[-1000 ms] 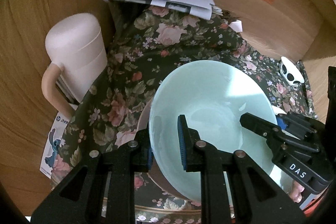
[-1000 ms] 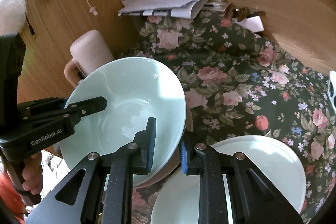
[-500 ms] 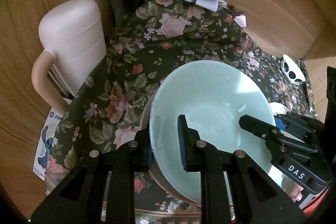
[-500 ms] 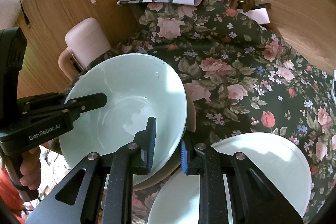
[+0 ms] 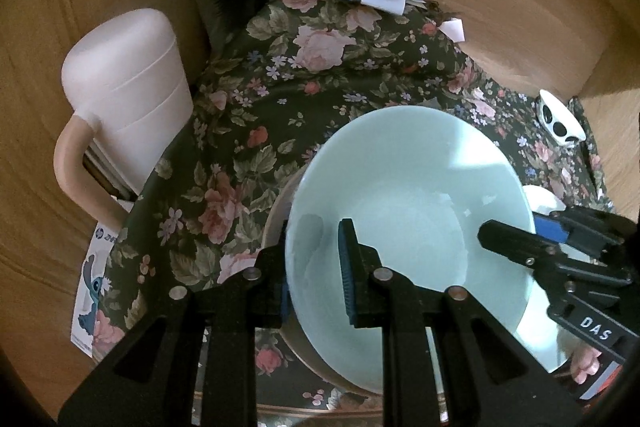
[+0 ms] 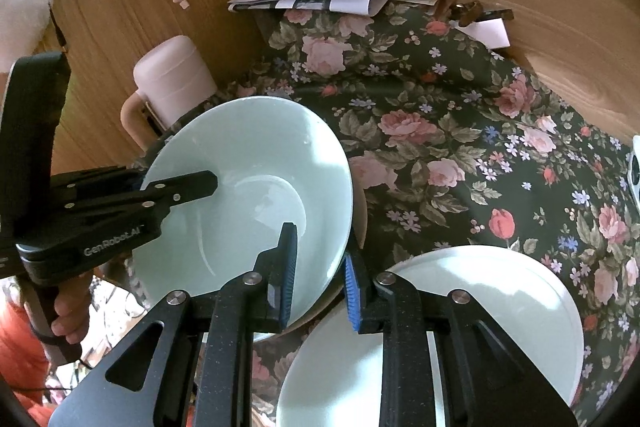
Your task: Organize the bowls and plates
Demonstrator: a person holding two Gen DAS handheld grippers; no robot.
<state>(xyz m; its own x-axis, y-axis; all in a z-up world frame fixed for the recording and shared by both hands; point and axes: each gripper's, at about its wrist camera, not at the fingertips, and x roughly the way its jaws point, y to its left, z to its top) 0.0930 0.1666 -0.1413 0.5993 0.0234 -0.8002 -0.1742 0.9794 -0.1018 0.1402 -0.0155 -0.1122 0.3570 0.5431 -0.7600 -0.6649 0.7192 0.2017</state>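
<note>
Left gripper: clamped on bowl rim.
Right gripper: clamped on opposite rim.
Progress: bowl over beige dish; plate apparently left.

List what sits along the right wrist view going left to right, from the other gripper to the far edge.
Left gripper → pale green bowl → right gripper clamped on the bowl's rim → white plate on the floral cloth → black-and-white spotted object at the right edge.
</note>
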